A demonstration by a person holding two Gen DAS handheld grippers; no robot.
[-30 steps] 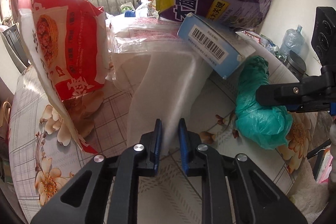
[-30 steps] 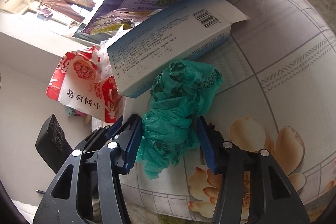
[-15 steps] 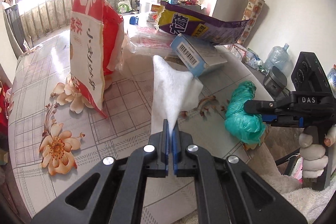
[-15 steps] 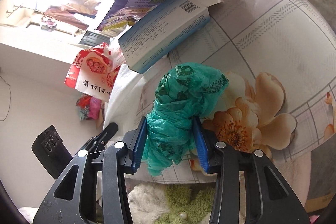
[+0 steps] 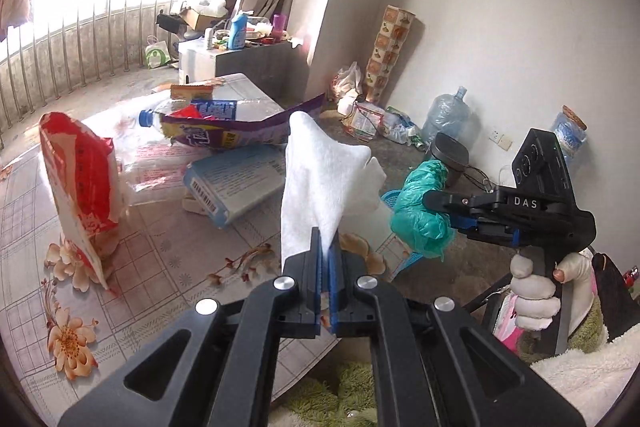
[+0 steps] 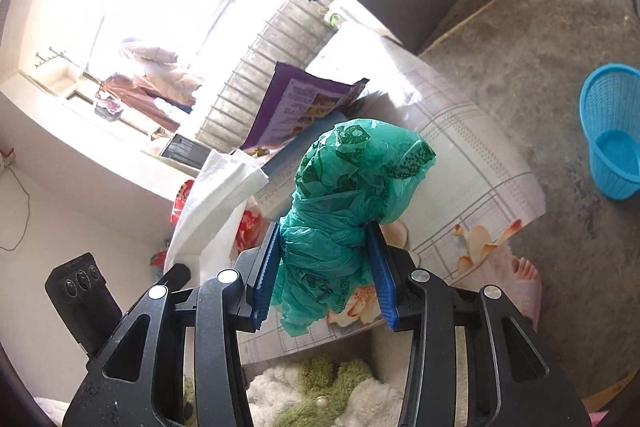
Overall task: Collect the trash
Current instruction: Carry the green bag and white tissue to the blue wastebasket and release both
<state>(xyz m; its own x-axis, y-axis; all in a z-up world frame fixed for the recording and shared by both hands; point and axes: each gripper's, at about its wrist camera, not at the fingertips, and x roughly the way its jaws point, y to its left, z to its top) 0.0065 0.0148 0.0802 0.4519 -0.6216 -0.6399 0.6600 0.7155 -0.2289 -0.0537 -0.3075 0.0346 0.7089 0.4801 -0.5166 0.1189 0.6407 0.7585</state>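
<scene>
Cluttered floral-cloth table [image 5: 168, 251] below, both claws are loaded and lifted clear of it. Left gripper [image 5: 329, 247] is pinched tight on a white soft paper napkin [image 5: 316, 179]; right gripper [image 6: 325, 267] clamps a crumpled teal plastic bag [image 6: 344, 187] — neither piece touches the tabletop. Judged step: carrying trash to disposal. Next likely calls for swinging over the blue plastic basket [image 6: 612, 131] on the floor — then releasing. Red snack bag [image 5: 84, 183] and pale blue carton [image 5: 236, 183] remain.
</scene>
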